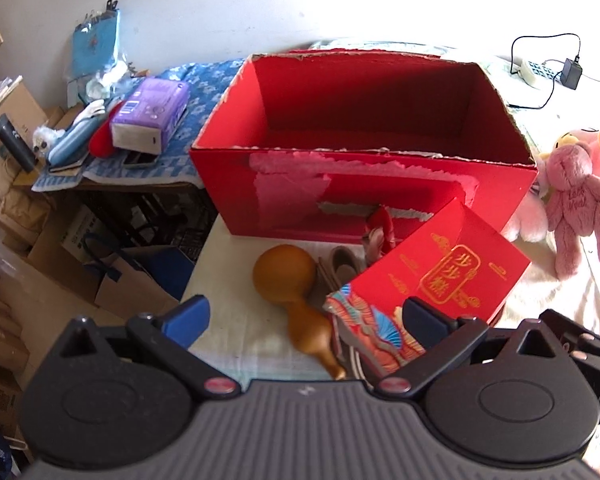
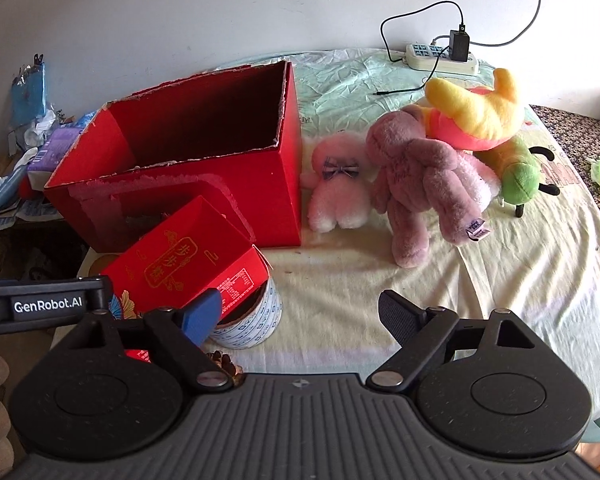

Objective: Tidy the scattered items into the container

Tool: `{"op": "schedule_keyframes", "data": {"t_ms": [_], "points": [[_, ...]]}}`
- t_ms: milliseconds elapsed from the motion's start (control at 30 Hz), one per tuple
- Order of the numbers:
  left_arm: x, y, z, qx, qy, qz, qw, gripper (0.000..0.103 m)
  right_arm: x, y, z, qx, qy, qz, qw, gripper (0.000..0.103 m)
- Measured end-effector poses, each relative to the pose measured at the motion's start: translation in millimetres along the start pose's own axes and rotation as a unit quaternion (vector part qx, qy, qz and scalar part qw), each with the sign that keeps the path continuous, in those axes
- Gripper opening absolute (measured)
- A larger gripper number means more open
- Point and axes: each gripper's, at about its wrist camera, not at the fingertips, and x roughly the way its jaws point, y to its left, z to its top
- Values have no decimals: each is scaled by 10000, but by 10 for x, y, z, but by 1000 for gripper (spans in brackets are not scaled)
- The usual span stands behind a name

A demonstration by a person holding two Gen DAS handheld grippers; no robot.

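The red box stands open-topped at twelve o'clock from both grippers, and what shows of its inside looks bare. Outside it, at one to two o'clock in the right wrist view, lie the mauve bear, a yellow-pink plush, a green plush and a small pink plush, the last just beside the box's right wall. Leaning at the box's front is a red carton, propped over a tape roll; at its nine o'clock lies a gourd, long axis running from eleven down to five, neck toward the camera. The left gripper is spread wide, holding nothing, with the gourd straight ahead between its fingers, so that hand is nearer. The right gripper is also parted and bare, over the sheet.
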Motion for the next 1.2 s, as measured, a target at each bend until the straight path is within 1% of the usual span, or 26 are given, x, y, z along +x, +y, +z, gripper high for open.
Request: {"op": "schedule_keyframes", "data": {"t_ms": [267,333,467,500,667,733,800,867,900,967,1067,1167,1200], "points": [[-19,-216,-88,-37,171,-4,9998,102,101,-163,-71,-41,281,352,9990,88],[4,-245,-139,-38,120,-34,9999,102,102,-161,-90,-8,336,459,9984,87],[44,-267,-176,-40,-52,-65,10000,102,127,-230,-75,-30,588,350,9977,87],[51,-269,-174,-41,-98,-67,9999,102,122,-231,-57,-27,594,299,9978,87],[79,-262,-81,216,-188,-128,9995,102,150,-147,23,62,472,246,9986,87],[105,-222,-29,284,-158,-160,9993,102,155,-99,48,125,385,258,9988,87],[138,-170,15,308,-88,-315,9990,102,179,-36,65,196,379,239,9988,87],[211,-114,47,364,73,-425,9984,102,210,18,72,315,411,308,9982,87],[244,-76,59,350,78,-503,9981,102,224,46,76,376,416,354,9978,86],[291,9,73,269,79,-771,9966,102,250,87,85,528,391,474,9967,85],[350,121,69,315,65,-1106,9933,100,288,127,101,753,373,606,9946,78],[365,220,58,453,104,-1720,9840,92,346,181,108,878,476,660,9928,73],[359,237,50,514,101,-1924,9799,89,367,203,107,903,536,672,9922,69]]}}
